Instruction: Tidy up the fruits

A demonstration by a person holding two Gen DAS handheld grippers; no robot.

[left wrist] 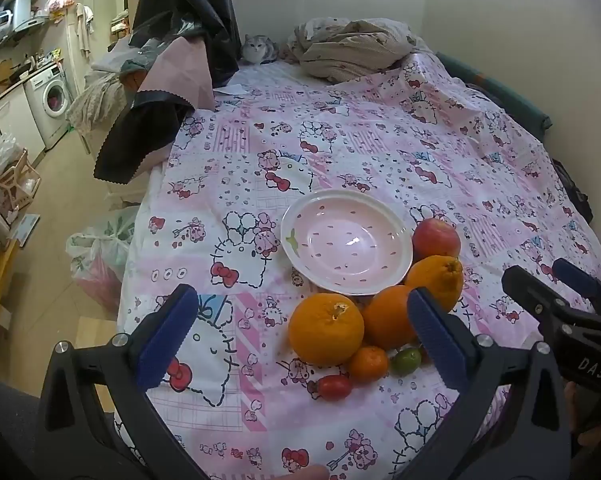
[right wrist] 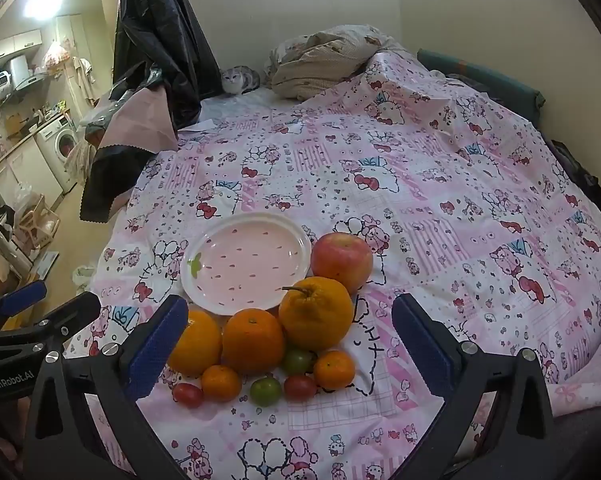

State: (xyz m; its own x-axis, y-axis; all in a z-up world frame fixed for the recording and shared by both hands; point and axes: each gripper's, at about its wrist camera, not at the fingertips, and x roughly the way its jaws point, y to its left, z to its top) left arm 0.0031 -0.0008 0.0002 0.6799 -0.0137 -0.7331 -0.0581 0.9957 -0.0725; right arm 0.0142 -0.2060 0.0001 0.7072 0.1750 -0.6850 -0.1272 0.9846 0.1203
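Two grippers, left gripper point(left wrist: 300, 330) and right gripper point(right wrist: 290, 346), jaws wide and empty; fruit cluster directly ahead, oranges point(right wrist: 252, 346) nearest, plate point(right wrist: 246, 262) beyond.

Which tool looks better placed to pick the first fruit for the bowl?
Probably the right tool: open, with the middle orange centred between its pads. The left tool is open too; the bowl holds nothing.

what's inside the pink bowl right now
Nothing: the pink bowl shows only its painted seed pattern. All the fruit sits outside on the bedsheet. What lies under the bowl is hidden.
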